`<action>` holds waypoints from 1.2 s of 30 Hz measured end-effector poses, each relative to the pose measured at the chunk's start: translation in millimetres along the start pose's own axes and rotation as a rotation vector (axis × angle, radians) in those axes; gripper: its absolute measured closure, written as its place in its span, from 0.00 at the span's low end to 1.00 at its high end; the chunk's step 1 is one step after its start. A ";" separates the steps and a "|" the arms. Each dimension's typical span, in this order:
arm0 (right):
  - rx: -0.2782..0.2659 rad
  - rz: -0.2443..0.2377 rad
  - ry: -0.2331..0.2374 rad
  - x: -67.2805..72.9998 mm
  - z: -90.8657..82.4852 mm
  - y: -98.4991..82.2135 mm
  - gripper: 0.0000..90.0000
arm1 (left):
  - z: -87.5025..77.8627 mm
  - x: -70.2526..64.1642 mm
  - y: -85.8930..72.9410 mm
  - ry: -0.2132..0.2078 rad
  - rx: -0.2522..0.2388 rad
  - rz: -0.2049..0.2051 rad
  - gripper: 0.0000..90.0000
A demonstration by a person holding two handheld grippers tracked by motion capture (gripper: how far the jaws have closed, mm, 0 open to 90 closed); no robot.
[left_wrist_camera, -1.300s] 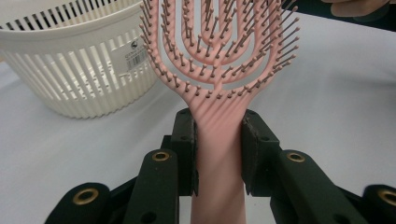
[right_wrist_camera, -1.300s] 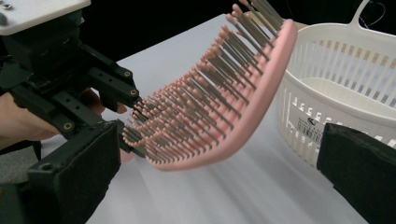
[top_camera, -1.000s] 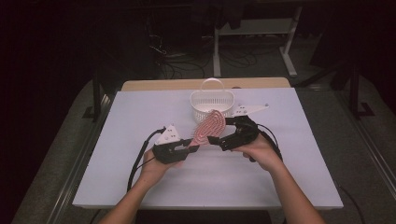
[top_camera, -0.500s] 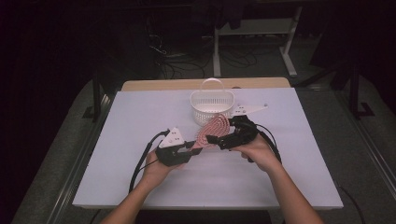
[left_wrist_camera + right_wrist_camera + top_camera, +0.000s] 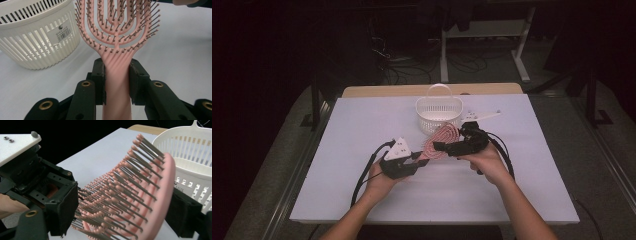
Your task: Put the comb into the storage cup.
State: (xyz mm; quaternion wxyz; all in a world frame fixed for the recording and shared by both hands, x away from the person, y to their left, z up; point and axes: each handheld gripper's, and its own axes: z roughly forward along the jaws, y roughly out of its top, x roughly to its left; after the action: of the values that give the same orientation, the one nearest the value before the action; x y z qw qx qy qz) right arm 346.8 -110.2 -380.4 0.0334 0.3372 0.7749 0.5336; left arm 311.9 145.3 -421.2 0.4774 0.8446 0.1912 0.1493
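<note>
in the high view, a pink hairbrush (image 5: 439, 141) is held above the white table (image 5: 362, 125), just in front of a white slotted basket (image 5: 439, 114), with the left gripper (image 5: 418, 159) at its handle end and the right gripper (image 5: 439, 146) reaching in at its head from the other side. in the left gripper view, the two black jaws are closed on the brush's handle (image 5: 117, 80), one pad against each side just below where the head fans out; the basket (image 5: 37, 37) stands on the table to the upper left. in the right gripper view, the right gripper (image 5: 125, 215) has its jaws wide apart around the brush head (image 5: 140, 202), one pad facing the bristle tips, the other just behind the pink back; whether either pad touches cannot be told.
</note>
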 end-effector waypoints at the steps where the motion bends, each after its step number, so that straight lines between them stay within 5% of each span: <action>1: 0.000 0.006 0.004 -0.2 0.0 0.0 0.24 | 0.1 0.0 0.0 0.001 0.001 0.001 0.78; 36: 0.004 0.027 0.060 2.1 1.8 0.7 0.61 | 3.1 -1.9 -1.5 0.053 0.024 0.048 0.78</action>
State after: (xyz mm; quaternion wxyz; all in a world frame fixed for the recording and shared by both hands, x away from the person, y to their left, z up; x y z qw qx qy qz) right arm 346.3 -107.4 -380.0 0.0021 0.3313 0.7721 0.5423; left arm 311.4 142.8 -424.3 0.4580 0.8504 0.1852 0.1810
